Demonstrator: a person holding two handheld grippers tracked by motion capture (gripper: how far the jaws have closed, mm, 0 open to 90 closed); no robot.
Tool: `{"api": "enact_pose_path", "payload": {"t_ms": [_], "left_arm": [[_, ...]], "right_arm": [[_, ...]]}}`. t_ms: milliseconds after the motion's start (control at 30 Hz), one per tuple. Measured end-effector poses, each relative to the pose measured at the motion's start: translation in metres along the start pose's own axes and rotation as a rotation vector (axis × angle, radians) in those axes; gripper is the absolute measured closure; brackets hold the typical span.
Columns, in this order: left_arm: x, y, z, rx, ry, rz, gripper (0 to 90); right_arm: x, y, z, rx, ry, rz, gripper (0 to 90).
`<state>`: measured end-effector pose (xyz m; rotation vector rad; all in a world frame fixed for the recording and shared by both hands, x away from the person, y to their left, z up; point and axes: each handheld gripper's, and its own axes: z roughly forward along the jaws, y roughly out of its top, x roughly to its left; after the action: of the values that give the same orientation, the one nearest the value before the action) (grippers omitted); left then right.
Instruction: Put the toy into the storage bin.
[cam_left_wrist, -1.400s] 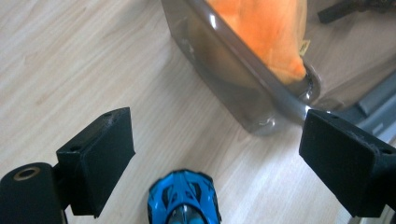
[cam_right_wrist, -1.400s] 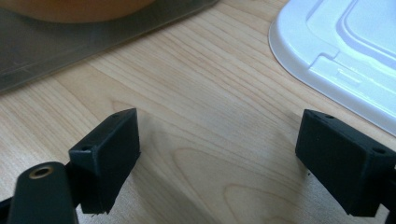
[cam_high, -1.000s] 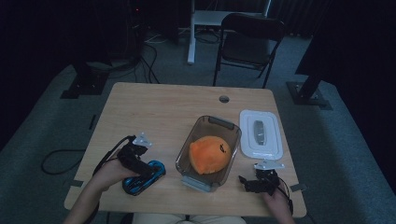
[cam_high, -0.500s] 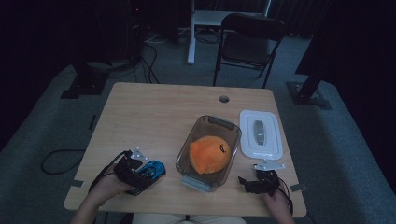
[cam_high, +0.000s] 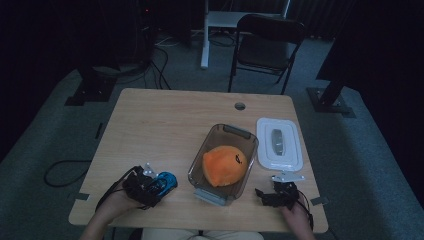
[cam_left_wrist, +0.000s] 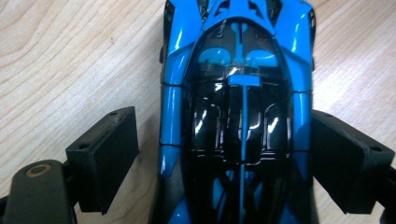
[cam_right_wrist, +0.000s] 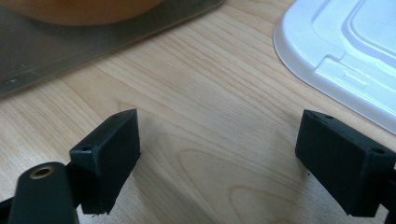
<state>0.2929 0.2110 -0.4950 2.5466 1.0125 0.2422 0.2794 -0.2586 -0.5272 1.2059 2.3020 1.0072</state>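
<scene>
Dim room, dark floor, and a pale wooden counter (cam_high: 165, 125) carrying everything I work with. Low in the left of the high view, my left gripper (cam_high: 150, 186) straddles the blue toy car (cam_left_wrist: 238, 107), which sits on the wood just left of the clear container (cam_high: 223, 161) holding an orange plush (cam_high: 225, 165). In the left gripper view its jaws have just been closing with the car between them: the right pad sits at the car's flank, the left one stands off with a sliver of wood showing, so nothing is clamped yet. I judge the car light, rigid and glossy, likely slick; the flat sides amidships look like the best hold. My right gripper (cam_right_wrist: 233, 158) rests with jaws wide apart on bare wood near the white lid (cam_right_wrist: 345, 51).
</scene>
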Motion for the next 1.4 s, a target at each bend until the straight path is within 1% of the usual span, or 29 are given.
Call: {"api": "enact_pose_path", "payload": {"t_ms": [67, 133, 167, 200, 233, 300, 333, 400, 533, 567, 600, 633, 667, 700, 733, 767, 800, 833, 867, 900, 933, 967, 1033, 1167, 1200, 1267, 1300, 1333, 1400], "left_arm": [[-0.001, -0.001, 0.001, 0.01, 0.008, 0.013, 14.6], [-0.003, -0.001, 0.002, 0.005, -0.008, 0.018, 16.2], [-0.003, -0.001, 0.002, 0.006, 0.0, 0.014, 16.7], [-0.004, -0.001, 0.001, 0.004, -0.007, 0.013, 17.1], [-0.004, -0.001, 0.001, 0.004, -0.007, 0.013, 21.4], [-0.005, 0.0, 0.0, 0.004, -0.007, 0.016, 22.5], [-0.006, 0.0, 0.0, 0.001, -0.007, 0.027, 26.1], [-0.006, 0.001, 0.0, 0.006, -0.008, 0.021, 26.2], [-0.006, 0.003, 0.0, 0.009, -0.002, 0.039, 26.4], [-0.006, 0.003, 0.0, 0.008, -0.002, 0.04, 26.5], [-0.006, 0.003, 0.0, 0.009, -0.003, 0.043, 26.5], [-0.006, 0.004, 0.0, 0.006, -0.006, 0.042, 26.5], [-0.006, 0.004, 0.0, 0.006, -0.007, 0.042, 26.6], [-0.006, 0.005, 0.0, 0.005, -0.007, 0.048, 26.6], [-0.005, 0.006, -0.001, 0.001, -0.014, 0.04, 26.7], [-0.004, 0.006, -0.001, 0.006, -0.016, 0.046, 26.8], [-0.004, 0.007, -0.002, 0.0, -0.011, 0.045, 26.8], [-0.004, 0.007, -0.002, 0.0, -0.011, 0.045, 26.8], [-0.002, 0.008, -0.003, 0.006, -0.002, 0.045, 26.8], [-0.001, 0.008, -0.003, 0.003, -0.003, 0.038, 26.9], [0.0, 0.008, -0.005, -0.003, -0.007, 0.038, 28.5], [0.0, 0.008, -0.006, -0.008, -0.001, 0.03, 28.5], [0.002, 0.007, -0.009, -0.007, 0.008, 0.032, 28.5], [0.006, 0.006, -0.012, -0.01, -0.001, 0.016, 28.5], [0.008, 0.006, -0.015, -0.02, -0.003, 0.008, 28.5], [0.011, 0.006, -0.02, -0.03, -0.002, 0.01, 28.5], [0.013, 0.007, -0.022, -0.037, 0.004, -0.004, 28.5], [0.015, 0.008, -0.026, -0.036, 0.008, 0.005, 28.5], [0.02, 0.009, -0.032, -0.051, 0.01, -0.011, 28.5]], "right_arm": [[0.0, 0.0, 0.0, 0.001, -0.003, 0.002, 13.4], [0.0, 0.001, 0.001, 0.003, -0.009, -0.001, 13.4], [0.001, 0.001, 0.001, 0.002, -0.01, -0.002, 13.4], [0.001, 0.001, 0.001, 0.003, -0.01, -0.002, 13.4], [0.001, 0.001, 0.001, 0.003, -0.01, -0.002, 13.4], [0.0, 0.001, 0.001, 0.002, -0.009, 0.001, 13.4], [0.0, 0.001, 0.001, 0.002, -0.01, 0.001, 13.4], [0.001, 0.001, 0.001, 0.003, -0.014, -0.002, 13.4], [0.002, 0.001, 0.001, 0.006, -0.017, 0.0, 13.4], [0.003, 0.003, 0.002, 0.01, -0.011, -0.001, 13.4], [0.003, 0.004, 0.002, 0.012, 0.004, -0.002, 13.4], [0.005, 0.005, 0.002, 0.006, 0.027, 0.008, 13.4], [0.007, 0.007, 0.003, -0.001, 0.046, 0.008, 13.4], [0.01, 0.009, 0.004, -0.004, 0.047, -0.002, 13.4], [0.014, 0.011, 0.005, -0.005, 0.047, -0.014, 13.4], [0.017, 0.013, 0.006, -0.009, 0.057, -0.024, 13.3], [0.021, 0.015, 0.008, -0.013, 0.074, -0.027, 13.3], [0.021, 0.015, 0.008, -0.013, 0.074, -0.027, 13.3], [0.024, 0.018, 0.009, -0.019, 0.086, -0.032, 13.3], [0.031, 0.024, 0.013, -0.035, 0.114, -0.028, 13.3], [0.033, 0.026, 0.015, -0.04, 0.124, -0.027, 13.1], [0.036, 0.029, 0.016, -0.035, 0.116, -0.037, 12.9], [0.041, 0.032, 0.018, -0.042, 0.118, -0.04, 13.0], [0.048, 0.036, 0.022, -0.047, 0.135, -0.047, 12.9], [0.051, 0.037, 0.024, -0.046, 0.137, -0.049, 13.0], [0.057, 0.041, 0.026, -0.052, 0.142, -0.061, 12.7], [0.062, 0.043, 0.028, -0.056, 0.137, -0.066, 12.3], [0.066, 0.045, 0.03, -0.057, 0.13, -0.074, 12.1], [0.073, 0.051, 0.035, -0.055, 0.118, -0.083, 11.9]]}}
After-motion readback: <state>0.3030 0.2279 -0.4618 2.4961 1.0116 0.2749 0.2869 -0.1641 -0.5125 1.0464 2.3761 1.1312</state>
